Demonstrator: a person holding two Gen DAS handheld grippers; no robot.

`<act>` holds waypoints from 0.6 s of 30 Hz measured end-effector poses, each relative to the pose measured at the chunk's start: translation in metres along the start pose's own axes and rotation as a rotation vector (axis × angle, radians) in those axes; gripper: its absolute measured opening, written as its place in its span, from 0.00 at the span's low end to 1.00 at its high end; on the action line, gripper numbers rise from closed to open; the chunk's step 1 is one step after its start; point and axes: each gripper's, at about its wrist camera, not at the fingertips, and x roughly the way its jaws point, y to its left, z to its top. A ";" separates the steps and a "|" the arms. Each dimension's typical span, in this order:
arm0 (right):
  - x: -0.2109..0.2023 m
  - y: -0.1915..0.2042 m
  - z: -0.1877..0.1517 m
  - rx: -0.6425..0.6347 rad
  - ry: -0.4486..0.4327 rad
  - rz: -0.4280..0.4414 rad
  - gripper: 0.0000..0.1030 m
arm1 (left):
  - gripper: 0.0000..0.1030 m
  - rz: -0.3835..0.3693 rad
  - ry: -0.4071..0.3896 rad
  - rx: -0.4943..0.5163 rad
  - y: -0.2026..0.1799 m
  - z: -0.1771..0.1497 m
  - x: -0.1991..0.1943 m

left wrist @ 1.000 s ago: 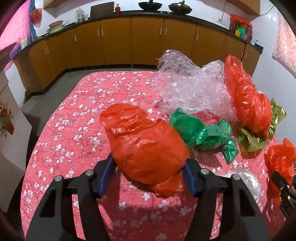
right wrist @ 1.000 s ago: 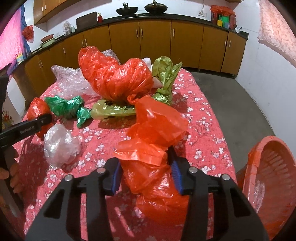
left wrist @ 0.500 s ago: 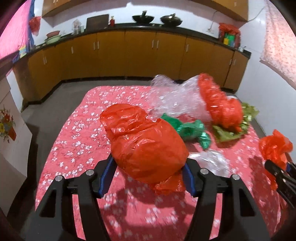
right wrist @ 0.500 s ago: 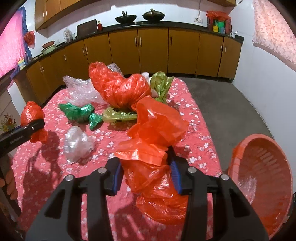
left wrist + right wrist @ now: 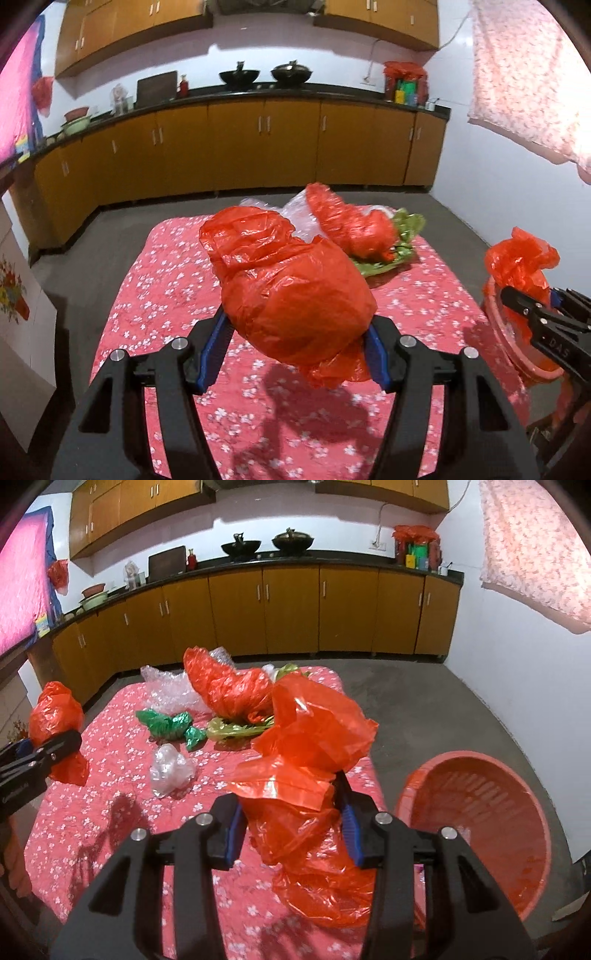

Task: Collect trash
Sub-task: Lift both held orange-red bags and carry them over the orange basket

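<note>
My left gripper [image 5: 297,345] is shut on a bulging red plastic bag [image 5: 291,291], held above the flowered red tablecloth [image 5: 177,280]. My right gripper [image 5: 291,821] is shut on a crumpled red plastic bag [image 5: 314,746] that hangs down past its fingers, beside the red basket [image 5: 480,819] at the table's right end. On the table lie a large red bag [image 5: 229,686], clear bubble wrap [image 5: 170,690], a green bag [image 5: 166,723], an olive-green bag [image 5: 236,729] and a clear plastic wad [image 5: 171,770]. In the left wrist view the right gripper [image 5: 532,306] and its bag appear over the basket [image 5: 517,343].
Brown kitchen cabinets [image 5: 288,609] with a dark counter run along the far wall and down the left side. Grey floor [image 5: 424,694] surrounds the table. A white wall [image 5: 524,686] and a hanging flowered cloth [image 5: 535,546] stand to the right.
Both grippers have risen and drawn back from the table with their red bags still held. The table's trash looks farther away, and the basket has come fuller into the right wrist view.
</note>
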 end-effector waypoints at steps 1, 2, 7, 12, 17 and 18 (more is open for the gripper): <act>-0.005 -0.003 0.000 0.003 -0.006 -0.006 0.42 | 0.61 -0.003 -0.003 0.005 -0.003 0.000 -0.002; -0.008 -0.006 -0.001 0.005 -0.011 -0.010 0.42 | 0.61 -0.009 -0.007 0.012 -0.007 0.000 -0.004; -0.023 -0.023 -0.005 0.024 -0.025 -0.037 0.42 | 0.61 -0.033 -0.019 0.038 -0.024 0.000 -0.012; -0.034 -0.036 -0.009 0.035 -0.035 -0.058 0.42 | 0.61 -0.057 -0.031 0.067 -0.042 -0.002 -0.018; -0.045 -0.051 -0.015 0.051 -0.042 -0.081 0.42 | 0.61 -0.081 -0.040 0.092 -0.057 -0.002 -0.021; -0.047 -0.055 -0.017 0.055 -0.044 -0.088 0.42 | 0.61 -0.087 -0.040 0.098 -0.060 -0.002 -0.021</act>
